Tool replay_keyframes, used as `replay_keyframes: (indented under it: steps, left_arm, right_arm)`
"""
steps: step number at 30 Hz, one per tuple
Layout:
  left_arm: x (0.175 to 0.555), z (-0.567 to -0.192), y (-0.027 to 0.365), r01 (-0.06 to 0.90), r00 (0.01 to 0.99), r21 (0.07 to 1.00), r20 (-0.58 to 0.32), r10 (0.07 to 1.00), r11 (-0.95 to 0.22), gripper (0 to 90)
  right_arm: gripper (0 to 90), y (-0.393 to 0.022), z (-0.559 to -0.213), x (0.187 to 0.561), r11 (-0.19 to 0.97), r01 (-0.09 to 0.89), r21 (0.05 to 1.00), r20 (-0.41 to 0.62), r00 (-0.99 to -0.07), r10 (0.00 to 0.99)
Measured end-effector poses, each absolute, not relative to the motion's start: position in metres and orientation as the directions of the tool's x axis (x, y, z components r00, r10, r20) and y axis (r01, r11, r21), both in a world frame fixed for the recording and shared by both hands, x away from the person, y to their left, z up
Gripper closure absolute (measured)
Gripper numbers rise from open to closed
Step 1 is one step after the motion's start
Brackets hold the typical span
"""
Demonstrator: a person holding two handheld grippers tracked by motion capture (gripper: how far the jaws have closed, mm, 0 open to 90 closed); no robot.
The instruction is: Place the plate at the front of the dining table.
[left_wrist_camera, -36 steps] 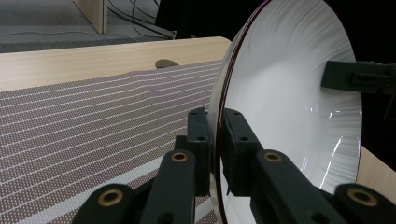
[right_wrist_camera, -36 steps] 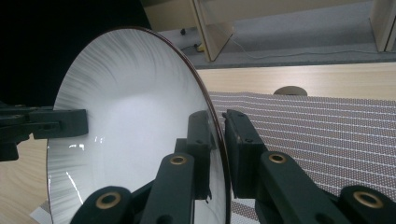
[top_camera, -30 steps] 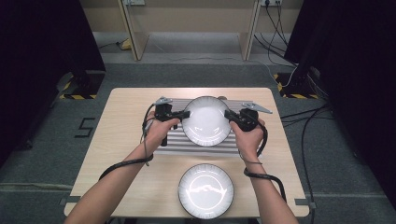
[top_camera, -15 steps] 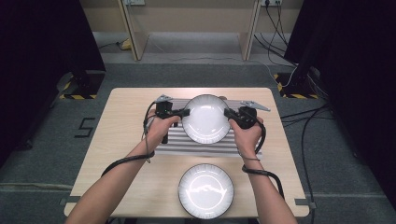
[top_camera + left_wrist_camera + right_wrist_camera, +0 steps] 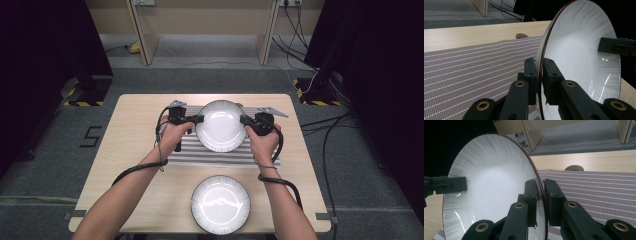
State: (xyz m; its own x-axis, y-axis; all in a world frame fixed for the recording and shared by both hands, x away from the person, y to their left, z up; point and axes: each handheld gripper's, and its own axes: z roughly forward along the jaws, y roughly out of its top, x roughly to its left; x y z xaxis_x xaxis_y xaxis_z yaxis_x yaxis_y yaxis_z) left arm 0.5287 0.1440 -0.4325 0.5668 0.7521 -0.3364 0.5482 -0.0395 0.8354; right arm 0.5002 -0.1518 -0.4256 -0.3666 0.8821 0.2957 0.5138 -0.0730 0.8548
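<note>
A white plate (image 5: 220, 125) with a dark rim hangs above the striped mat (image 5: 200, 153), held from both sides. My left gripper (image 5: 198, 119) is shut on its left rim, and my right gripper (image 5: 244, 120) is shut on its right rim. In the left gripper view the plate (image 5: 579, 55) stands edge-on between my jaws (image 5: 539, 75), with the other gripper's jaw (image 5: 616, 46) on its far rim. The right gripper view mirrors this: the plate (image 5: 491, 185) is pinched in my gripper (image 5: 542, 195). A second white plate (image 5: 220, 204) lies flat near the table's front edge.
The wooden table (image 5: 130, 130) carries the striped mat across its middle. A round cable hole (image 5: 574, 167) sits in the tabletop beyond the mat. Wooden furniture legs (image 5: 142, 35) and loose cables (image 5: 310, 45) stand on the grey floor behind the table.
The held plate has moved a little away from the person, toward the far side of the mat, with both grippers still on its rim. The front plate has not moved.
</note>
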Motion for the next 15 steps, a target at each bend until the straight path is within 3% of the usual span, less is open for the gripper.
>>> replay_keyframes:
  steps: [15]
  left_arm:
    - [0.5379,-0.4374,0.141,0.566,0.553,0.823,-0.345,0.759,-0.038,81.4]
  right_arm:
    - [80.8,-0.1528,-0.4318,0.5094,-0.08,0.529,0.845,0.302,-0.349,0.887]
